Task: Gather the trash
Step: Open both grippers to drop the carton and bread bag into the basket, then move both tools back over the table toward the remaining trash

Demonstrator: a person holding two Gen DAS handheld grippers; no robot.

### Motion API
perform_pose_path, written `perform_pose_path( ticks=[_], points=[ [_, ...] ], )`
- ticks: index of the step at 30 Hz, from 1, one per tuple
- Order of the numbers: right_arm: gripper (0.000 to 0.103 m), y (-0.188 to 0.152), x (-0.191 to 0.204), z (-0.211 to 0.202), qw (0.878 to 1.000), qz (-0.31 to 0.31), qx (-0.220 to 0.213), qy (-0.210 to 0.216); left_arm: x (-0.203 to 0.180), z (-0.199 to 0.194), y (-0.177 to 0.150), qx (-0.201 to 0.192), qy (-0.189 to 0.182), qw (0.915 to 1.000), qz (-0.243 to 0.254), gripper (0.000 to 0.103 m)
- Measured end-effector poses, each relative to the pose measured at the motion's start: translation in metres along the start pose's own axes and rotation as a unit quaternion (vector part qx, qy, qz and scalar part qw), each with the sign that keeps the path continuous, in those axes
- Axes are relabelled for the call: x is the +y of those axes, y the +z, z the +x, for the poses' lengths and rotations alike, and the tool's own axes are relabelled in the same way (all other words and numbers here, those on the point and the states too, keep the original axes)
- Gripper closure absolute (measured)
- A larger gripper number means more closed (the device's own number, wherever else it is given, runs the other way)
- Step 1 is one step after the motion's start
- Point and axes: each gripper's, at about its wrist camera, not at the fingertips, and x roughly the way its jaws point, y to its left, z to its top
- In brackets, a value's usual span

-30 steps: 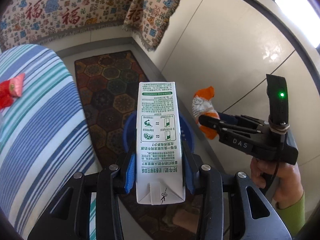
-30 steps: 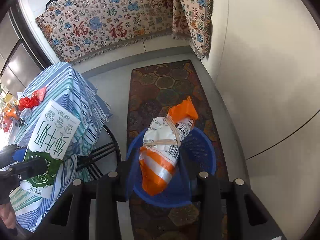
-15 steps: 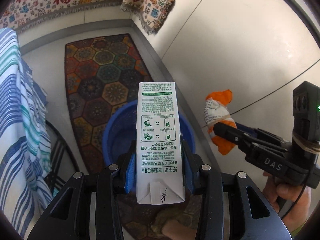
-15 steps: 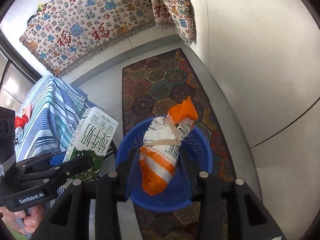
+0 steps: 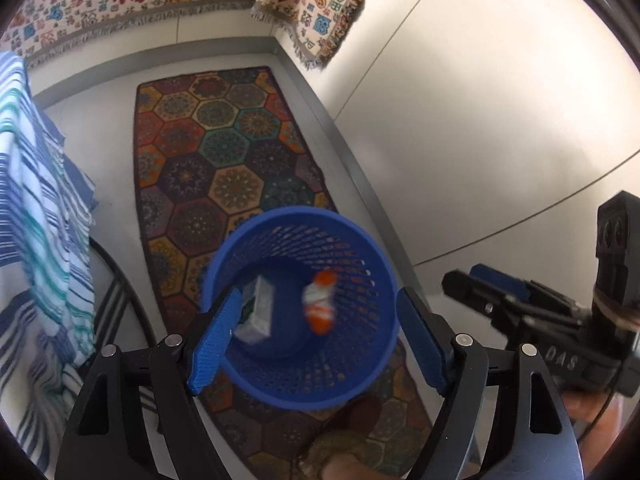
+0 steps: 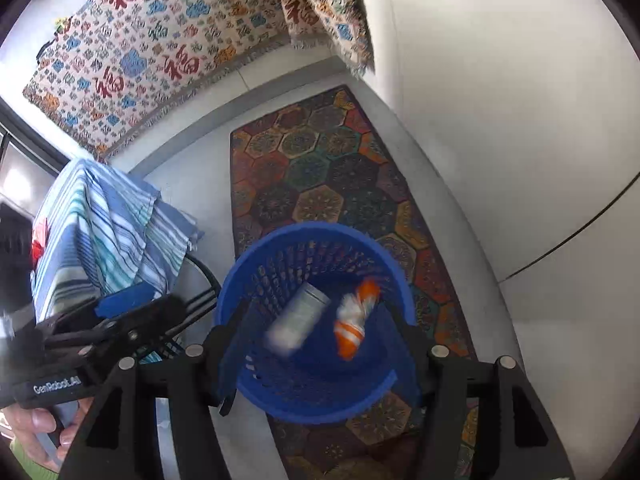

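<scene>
Trash: two pieces are inside the bin, both blurry. One is a pale carton [image 5: 258, 310] and one is an orange and white bag [image 5: 319, 304].
Where the trash is: in the left wrist view the carton is at 9 o'clock in the bin and the bag is near the middle. No fingers touch them.
Bin: one blue basket [image 5: 352, 384] with holes in its wall. It stands on the rug, at the end near the cameras.
Left gripper [image 5: 320, 346]: its two blue fingers [image 5: 214, 344] are spreading apart, one on each side of the bin. They hold nothing.
Right gripper [image 6: 320, 348]: its fingers are spreading apart too, over the bin. They hold nothing. In the left wrist view it comes in from 3 o'clock.
Hands: part of a hand [image 6: 38, 434] shows at 8 o'clock in the right wrist view, holding the left gripper's handle.
Floor: pale grey, with one long rug [image 5: 224, 152] of many-coloured six-sided shapes. The rug runs toward 12 o'clock.
Desk: one desk [image 6: 96, 232] under a blue, white and green striped cloth, at 9 o'clock from the bin. Something red lies on it at the far left.
Walls: a plain pale wall at 3 o'clock. Patterned cloths [image 6: 160, 48] with red signs hang at 12 o'clock.
</scene>
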Motion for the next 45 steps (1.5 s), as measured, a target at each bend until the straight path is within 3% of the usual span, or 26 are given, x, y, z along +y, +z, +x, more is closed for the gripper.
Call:
perform_pose_path(
  ticks=[9, 13, 17, 21, 25, 30, 35, 45],
  points=[
    [0.038, 0.006, 0.054, -0.048, 0.991, -0.08, -0.095, -0.042, 0.025, -0.116, -0.053, -0.088, 0.002, 0.9958, 0.026, 0.02],
    [0.038, 0.0, 0.095, -0.071, 0.982, -0.124, -0.135, -0.035, 0.051, -0.163, -0.091, -0.112, 0.046, 0.9924, 0.024, 0.018],
    [0.038, -0.016, 0.15, -0.088, 0.974, -0.163, -0.158, -0.002, 0.096, -0.199, -0.133, -0.12, 0.107, 0.987, -0.007, 0.017],
    [0.038, -0.05, 0.218, -0.093, 0.963, -0.216, -0.154, 0.052, 0.152, -0.227, -0.168, -0.117, 0.169, 0.9775, -0.05, 0.017],
    [0.038, -0.097, 0.291, -0.083, 0.945, -0.288, -0.124, 0.097, 0.2, -0.241, -0.19, -0.113, 0.225, 0.9638, -0.089, 0.017],
    [0.038, -0.149, 0.358, -0.052, 0.928, -0.351, -0.076, 0.098, 0.241, -0.247, -0.202, -0.113, 0.269, 0.9511, -0.1, 0.014],
    [0.038, -0.155, 0.38, -0.031, 0.933, -0.347, -0.069, 0.074, 0.262, -0.245, -0.198, -0.12, 0.27, 0.9502, -0.098, 0.001],
    [0.016, -0.128, 0.399, -0.002, 0.948, -0.304, -0.081, 0.041, 0.287, -0.259, -0.207, -0.139, 0.275, 0.9457, -0.104, 0.0]
  ],
)
